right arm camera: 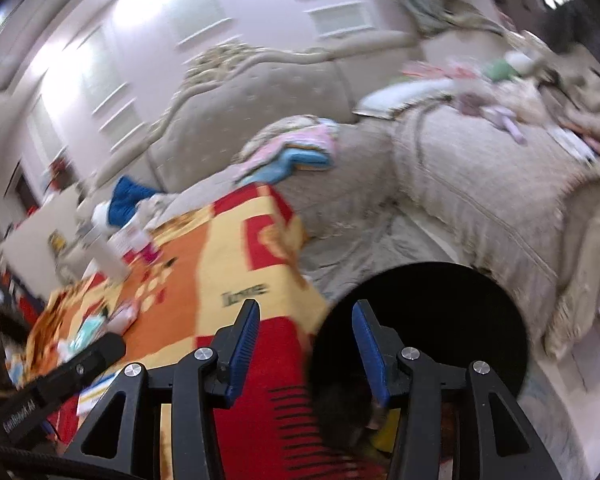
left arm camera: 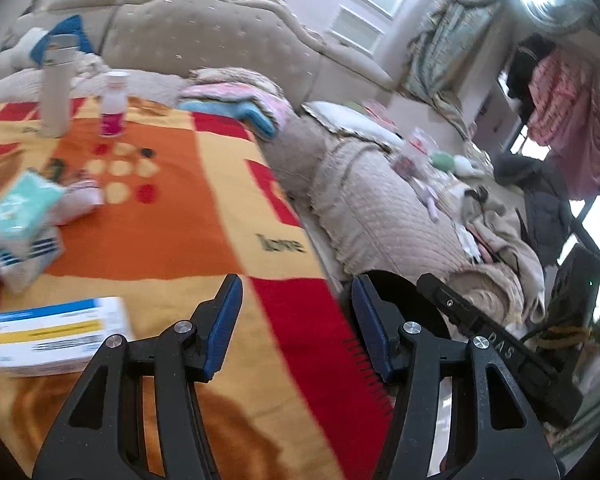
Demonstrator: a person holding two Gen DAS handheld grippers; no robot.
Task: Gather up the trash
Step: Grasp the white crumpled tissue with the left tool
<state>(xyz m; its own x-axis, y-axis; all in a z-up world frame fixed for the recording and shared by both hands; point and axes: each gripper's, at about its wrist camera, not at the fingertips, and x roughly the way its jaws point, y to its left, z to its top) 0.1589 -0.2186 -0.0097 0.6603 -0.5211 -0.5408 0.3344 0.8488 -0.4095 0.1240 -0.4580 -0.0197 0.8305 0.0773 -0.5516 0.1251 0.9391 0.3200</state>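
My left gripper (left arm camera: 296, 300) is open and empty above the near edge of an orange, yellow and red blanket (left arm camera: 180, 216). A white, blue and yellow box (left arm camera: 56, 334) lies just left of it. A mint tissue pack (left arm camera: 20, 204) and crumpled white wrappers (left arm camera: 80, 200) lie further left. My right gripper (right arm camera: 305, 326) is open and empty above the blanket's corner (right arm camera: 228, 264), beside a black round bin (right arm camera: 432, 320) with some trash inside. The bin's rim shows in the left wrist view (left arm camera: 400, 284).
A tall white bottle (left arm camera: 56, 92) and a small pink-labelled bottle (left arm camera: 114, 106) stand at the blanket's far side. Folded towels (left arm camera: 240, 100) and a cluttered beige sofa (left arm camera: 380, 200) lie beyond. The other gripper's black body (left arm camera: 500, 348) crosses the right.
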